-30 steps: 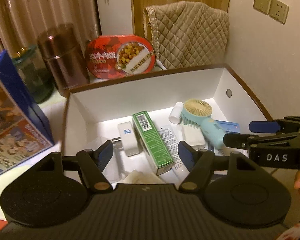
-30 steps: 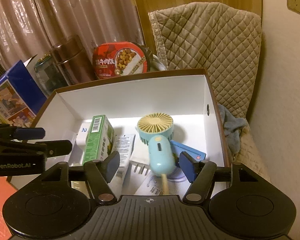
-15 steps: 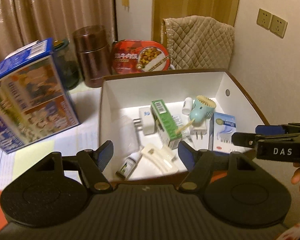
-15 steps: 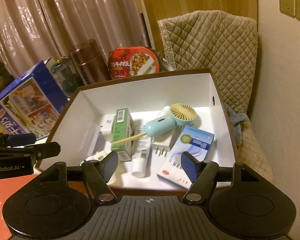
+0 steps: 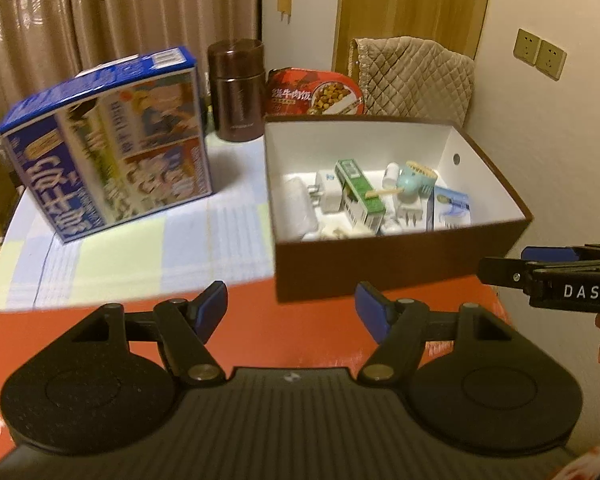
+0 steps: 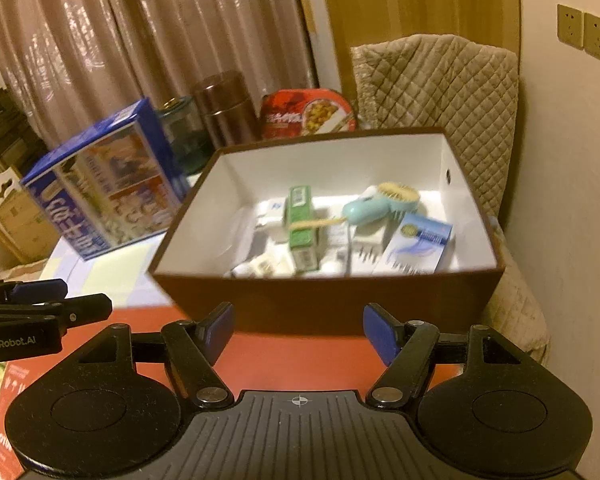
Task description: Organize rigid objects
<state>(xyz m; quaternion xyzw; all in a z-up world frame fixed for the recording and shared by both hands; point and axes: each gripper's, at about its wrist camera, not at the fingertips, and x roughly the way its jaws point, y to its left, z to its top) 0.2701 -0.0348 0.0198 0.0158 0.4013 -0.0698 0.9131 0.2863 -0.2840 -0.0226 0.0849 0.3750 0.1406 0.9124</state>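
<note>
Left wrist view shows the left gripper (image 5: 290, 308) with its blue fingers spread wide and holding nothing. It hangs over the red mat (image 5: 260, 320), just in front of the brown box (image 5: 380, 264). The right gripper (image 6: 298, 330) is spread wide too, empty, in front of the same box. Inside the box lie a green carton (image 6: 302, 220), a small blue fan (image 6: 376, 204), a white plug (image 5: 326, 196) and a blue-and-white packet (image 6: 420, 244). Left of the box stands a big blue carton (image 5: 108, 148). Behind the box are a brown canister (image 5: 236, 92) and a red food tub (image 5: 314, 94).
</note>
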